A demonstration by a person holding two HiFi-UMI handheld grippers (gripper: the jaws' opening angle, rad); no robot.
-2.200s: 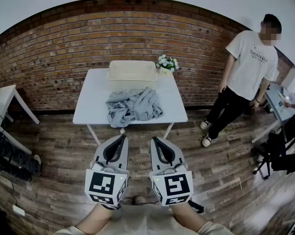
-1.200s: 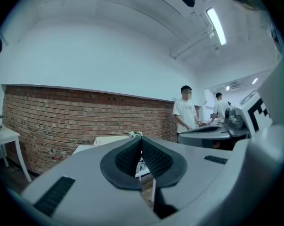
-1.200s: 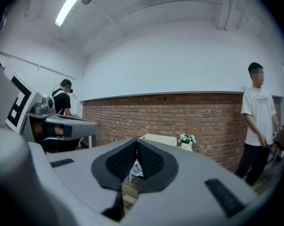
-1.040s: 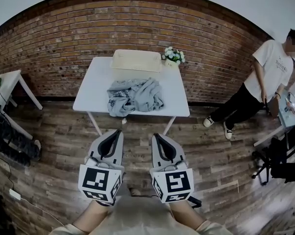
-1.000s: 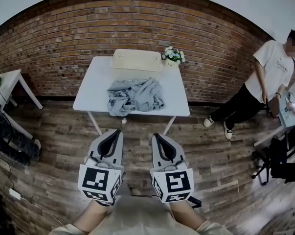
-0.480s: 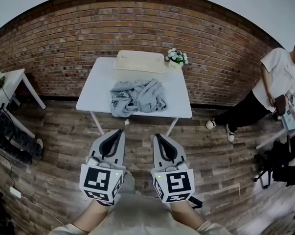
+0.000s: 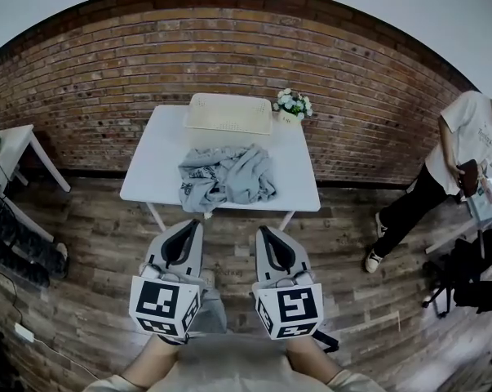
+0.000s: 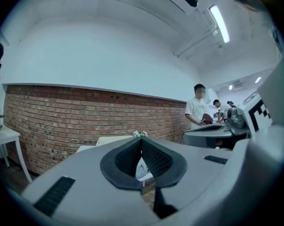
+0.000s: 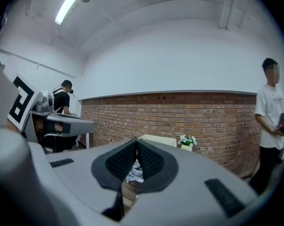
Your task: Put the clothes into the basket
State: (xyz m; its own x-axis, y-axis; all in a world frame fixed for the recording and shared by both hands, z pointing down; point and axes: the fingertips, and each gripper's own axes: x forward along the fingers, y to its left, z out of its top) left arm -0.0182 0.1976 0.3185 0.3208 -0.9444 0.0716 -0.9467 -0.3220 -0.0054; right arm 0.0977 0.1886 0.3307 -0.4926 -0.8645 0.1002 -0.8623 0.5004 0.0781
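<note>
A crumpled heap of grey clothes [image 7: 225, 175] lies on the front half of a white table [image 7: 156, 166]. A cream plastic basket [image 7: 228, 113] stands at the table's back edge against the brick wall. My left gripper [image 7: 197, 223] and right gripper [image 7: 261, 229] are held side by side over the wooden floor, short of the table's front edge. Both are shut with nothing between the jaws. In the left gripper view the left gripper [image 8: 141, 141] points level at the table. The right gripper [image 9: 136, 143] shows a sliver of the clothes [image 9: 133, 173] through the notch under its tips.
A small pot of white flowers [image 7: 292, 104] stands at the table's back right corner beside the basket. A person in a white shirt [image 7: 466, 149] stands at the right by a desk. Another white table [image 7: 5, 149] is at the far left. Wooden floor lies between me and the table.
The table with the clothes has come a little closer to the grippers in the head view. The person at the right has moved further toward the right edge. Both grippers stay shut.
</note>
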